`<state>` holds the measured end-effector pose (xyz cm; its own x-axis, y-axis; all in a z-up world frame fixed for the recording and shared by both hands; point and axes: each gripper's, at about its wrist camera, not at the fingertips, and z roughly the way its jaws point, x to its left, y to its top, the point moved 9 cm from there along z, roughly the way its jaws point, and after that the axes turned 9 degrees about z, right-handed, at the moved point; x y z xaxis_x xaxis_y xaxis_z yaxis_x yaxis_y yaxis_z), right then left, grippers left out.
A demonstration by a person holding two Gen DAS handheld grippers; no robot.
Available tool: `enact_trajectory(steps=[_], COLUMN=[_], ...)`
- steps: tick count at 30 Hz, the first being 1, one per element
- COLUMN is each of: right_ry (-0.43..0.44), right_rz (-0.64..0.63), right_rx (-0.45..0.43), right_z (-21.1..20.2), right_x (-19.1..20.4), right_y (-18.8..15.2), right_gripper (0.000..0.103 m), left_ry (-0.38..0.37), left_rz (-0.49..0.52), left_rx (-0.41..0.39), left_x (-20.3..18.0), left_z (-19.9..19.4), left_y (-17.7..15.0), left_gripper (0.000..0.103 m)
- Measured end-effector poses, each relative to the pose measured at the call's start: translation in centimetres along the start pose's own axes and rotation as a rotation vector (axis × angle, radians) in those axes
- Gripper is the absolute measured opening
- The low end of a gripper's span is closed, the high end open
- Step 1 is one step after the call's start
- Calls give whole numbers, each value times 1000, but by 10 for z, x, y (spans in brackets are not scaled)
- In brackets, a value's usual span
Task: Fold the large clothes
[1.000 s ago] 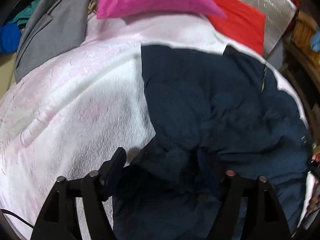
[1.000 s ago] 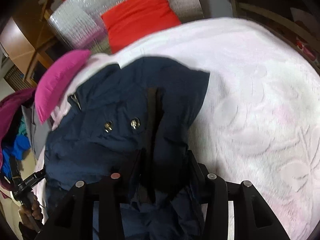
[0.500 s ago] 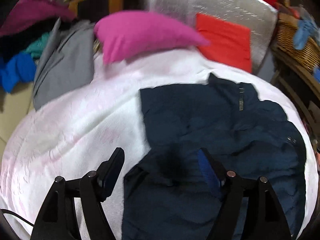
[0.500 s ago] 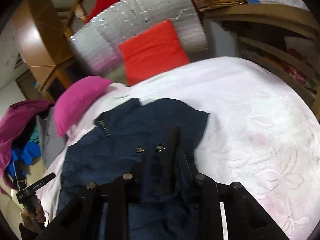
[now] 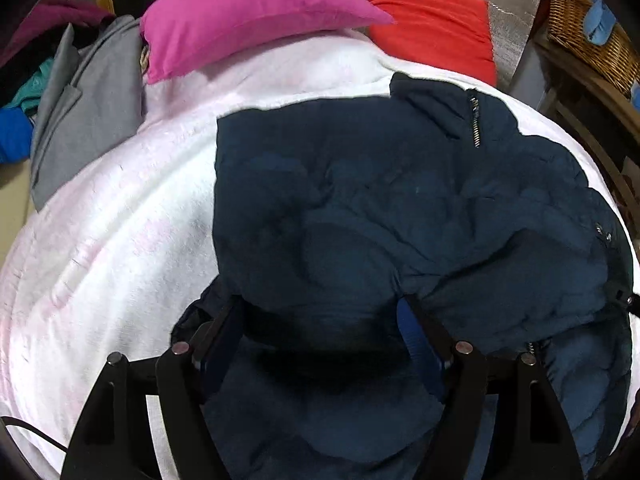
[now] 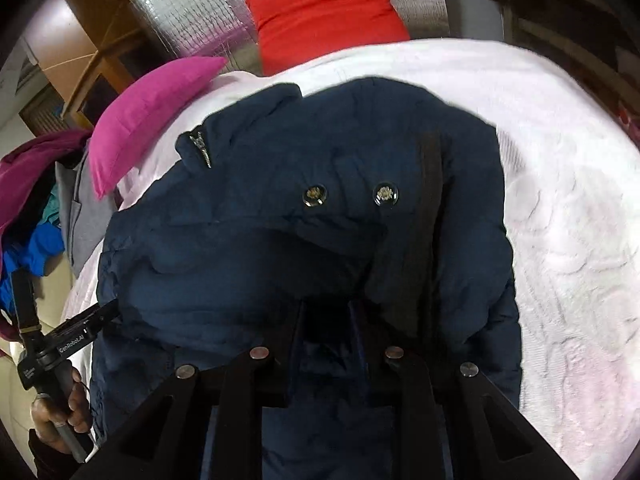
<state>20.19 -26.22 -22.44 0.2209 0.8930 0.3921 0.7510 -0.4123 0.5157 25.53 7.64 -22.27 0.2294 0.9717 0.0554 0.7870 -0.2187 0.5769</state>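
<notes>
- Navy padded jacket [image 5: 400, 208] is lying across the white bedspread [image 5: 120, 240], collar toward the head edge near the pink pillow [image 5: 248, 16] and red cushion [image 5: 432, 28].
- Left gripper [image 5: 320, 312] is standing with jaws wide apart, a thick fold of jacket bulging between them; a firm grip cannot be confirmed.
- Right gripper [image 6: 324, 312] is sitting nearly together, clamped on jacket fabric at the near edge, below two snap buttons [image 6: 314, 195].

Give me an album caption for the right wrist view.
Right gripper pinching a navy padded jacket on a white blanket.
</notes>
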Motion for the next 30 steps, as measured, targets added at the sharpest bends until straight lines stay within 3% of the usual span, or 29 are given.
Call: enact_trajectory(steps=[4,6,8,11,14,18,22,25,30], right_ry=[103,142,178,192,135,138,144,167,171], right_rz=[-11,-32,-47,-55,-64,-51,-62,-57,-87], right_rx=[-36,-61,-57,-10,46,83,93,91,11], right_z=[-16,-21,-18,1,23,37,34,24,-11], right_x=[22,38,54,73,74,66,67,70,60], right_y=[6,7,4,-1,-13,-19,-21,-21,-16], right_gripper=[24,24,24,24,25,25,25,26,26], left_ry=[-37,-103,-124,-99,-64,-17,19,38,40], left_rz=[-23,-31,-21,27,52,73,92,131,142], left_rx=[-71,-106,-106,-71,-28,-5,5,21,66], left_x=[-3,-13,-25,-43,-54,-55,-52,-56,-55], left_z=[-26,-34,-33,-19,-5,3,16,17,13], left_y=[11,19,21,24,19,8,-1,-9,-20], left_gripper=[78,78,78,78,79,90,103,103,103])
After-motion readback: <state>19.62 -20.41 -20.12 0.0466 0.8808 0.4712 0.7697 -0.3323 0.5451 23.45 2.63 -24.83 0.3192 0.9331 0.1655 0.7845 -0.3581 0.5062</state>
